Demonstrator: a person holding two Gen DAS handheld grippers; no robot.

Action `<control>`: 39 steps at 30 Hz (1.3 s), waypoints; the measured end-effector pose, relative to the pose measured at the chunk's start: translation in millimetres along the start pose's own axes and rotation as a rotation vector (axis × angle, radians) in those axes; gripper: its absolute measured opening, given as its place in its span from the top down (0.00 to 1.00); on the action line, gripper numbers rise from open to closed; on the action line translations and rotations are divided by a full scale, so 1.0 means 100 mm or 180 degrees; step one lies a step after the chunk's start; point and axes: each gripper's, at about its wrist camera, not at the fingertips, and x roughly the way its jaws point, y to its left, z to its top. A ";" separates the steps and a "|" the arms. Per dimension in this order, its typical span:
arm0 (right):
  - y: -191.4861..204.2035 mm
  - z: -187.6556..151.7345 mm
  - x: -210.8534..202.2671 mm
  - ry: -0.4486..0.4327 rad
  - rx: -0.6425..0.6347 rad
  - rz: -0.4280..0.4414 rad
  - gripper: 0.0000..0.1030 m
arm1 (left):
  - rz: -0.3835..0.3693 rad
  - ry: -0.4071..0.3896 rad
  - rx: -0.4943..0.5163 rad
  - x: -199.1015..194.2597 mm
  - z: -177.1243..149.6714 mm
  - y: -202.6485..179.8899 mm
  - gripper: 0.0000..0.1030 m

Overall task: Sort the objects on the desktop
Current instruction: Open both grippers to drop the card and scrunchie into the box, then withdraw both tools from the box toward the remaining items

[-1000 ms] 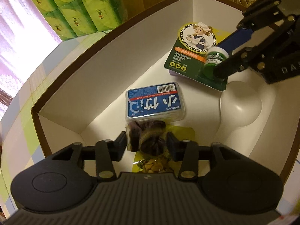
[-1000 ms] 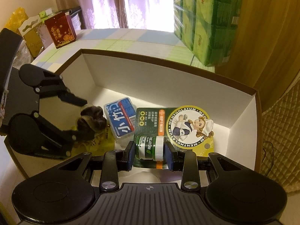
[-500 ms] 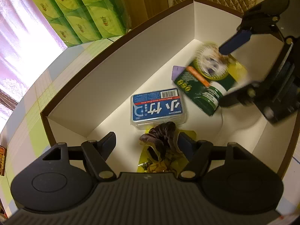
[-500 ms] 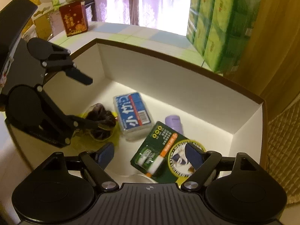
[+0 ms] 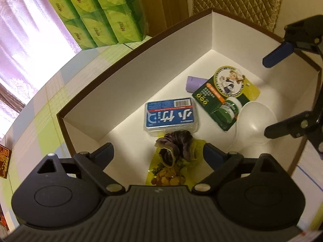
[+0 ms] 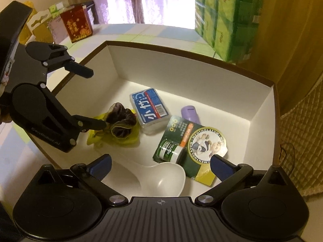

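A white-lined box with a brown rim holds everything. A dark scrunchie lies on a yellow-green packet. It sits loose between the opening jaws of my left gripper, whose pads do not press it. A green Mentholatum card with a small jar lies flat on the box floor. Above it, my right gripper is opening wide and holds nothing. A blue box of picks, a purple tube and a white scoop lie alongside.
A stack of green tissue packs stands on the checked tablecloth behind the box. A red carton and other packages sit at the far left by the curtain. A quilted gold cushion lies beyond the box's far corner.
Both grippers opened and drew back upward. The left let go of the scrunchie, which settled on the yellow packet. The right released the Mentholatum card, now flat on the box floor.
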 end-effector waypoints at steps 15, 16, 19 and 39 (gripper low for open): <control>0.17 -0.19 -0.36 -0.0269 0.0349 -0.0203 0.02 | 0.0018 -0.0228 -0.0238 -0.59 -0.10 -0.07 0.07; 0.19 -0.20 -0.37 -0.0282 0.0368 -0.0222 0.02 | 0.0019 -0.0224 -0.0259 -0.63 -0.12 -0.07 0.07; 0.25 -0.23 -0.43 -0.0304 0.0396 -0.0218 0.02 | 0.0014 -0.0234 -0.0317 -0.74 -0.16 -0.08 0.06; 0.81 -0.50 -0.61 -0.0344 0.0515 -0.0251 0.02 | -0.0085 -0.0275 -0.0408 -1.22 -0.59 -0.22 0.05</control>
